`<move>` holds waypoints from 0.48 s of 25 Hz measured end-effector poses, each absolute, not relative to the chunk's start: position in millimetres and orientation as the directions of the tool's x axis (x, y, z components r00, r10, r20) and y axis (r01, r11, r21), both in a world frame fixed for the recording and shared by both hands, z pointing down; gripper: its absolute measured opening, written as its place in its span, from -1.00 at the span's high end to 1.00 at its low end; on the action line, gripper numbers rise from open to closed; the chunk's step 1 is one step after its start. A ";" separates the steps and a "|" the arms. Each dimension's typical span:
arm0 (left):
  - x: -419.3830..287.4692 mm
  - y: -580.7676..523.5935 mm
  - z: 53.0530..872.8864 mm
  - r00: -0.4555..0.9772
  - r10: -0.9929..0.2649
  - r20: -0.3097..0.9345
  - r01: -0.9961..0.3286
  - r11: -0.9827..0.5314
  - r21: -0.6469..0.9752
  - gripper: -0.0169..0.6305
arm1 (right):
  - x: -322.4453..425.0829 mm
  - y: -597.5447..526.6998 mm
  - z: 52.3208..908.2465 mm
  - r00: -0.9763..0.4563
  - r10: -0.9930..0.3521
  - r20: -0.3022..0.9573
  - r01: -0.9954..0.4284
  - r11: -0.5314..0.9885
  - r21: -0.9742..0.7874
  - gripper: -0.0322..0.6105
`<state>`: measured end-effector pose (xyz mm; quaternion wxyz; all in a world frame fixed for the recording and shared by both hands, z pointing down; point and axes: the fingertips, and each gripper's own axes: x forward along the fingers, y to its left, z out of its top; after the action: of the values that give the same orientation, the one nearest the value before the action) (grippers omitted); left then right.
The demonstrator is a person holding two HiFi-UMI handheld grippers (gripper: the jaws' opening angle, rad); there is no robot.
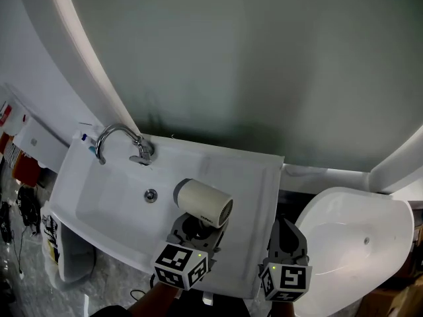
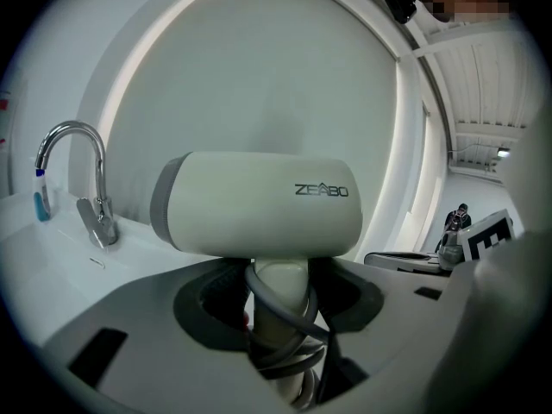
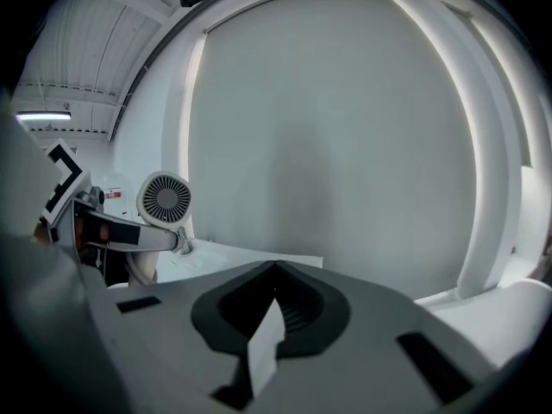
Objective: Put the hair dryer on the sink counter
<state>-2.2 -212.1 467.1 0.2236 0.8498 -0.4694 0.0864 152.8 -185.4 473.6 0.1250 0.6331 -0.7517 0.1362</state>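
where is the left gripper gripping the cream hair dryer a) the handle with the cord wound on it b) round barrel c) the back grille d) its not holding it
a: in the left gripper view the left gripper is closed on the handle of the cream cylindrical plastic hair dryer, with the grey cord looped round that handle and the barrel sitting clear above the jaws.
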 end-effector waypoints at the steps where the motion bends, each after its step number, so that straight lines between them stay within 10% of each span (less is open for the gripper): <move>1: -0.6 -213.3 472.0 0.544 -0.755 0.365 -0.837 -0.458 0.300 0.29 | 153.4 -186.3 478.3 -0.168 -0.914 0.369 -0.986 0.161 -0.050 0.84; 12: 8.4 -217.9 499.0 0.546 -0.732 0.407 -0.835 -0.436 0.337 0.29 | 158.6 -193.0 498.2 -0.166 -0.901 0.402 -0.986 0.152 -0.066 0.84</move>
<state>8.4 -217.9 499.0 0.2558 0.8413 -0.4656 0.1004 158.6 -193.0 498.2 0.1349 0.6316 -0.7469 0.1583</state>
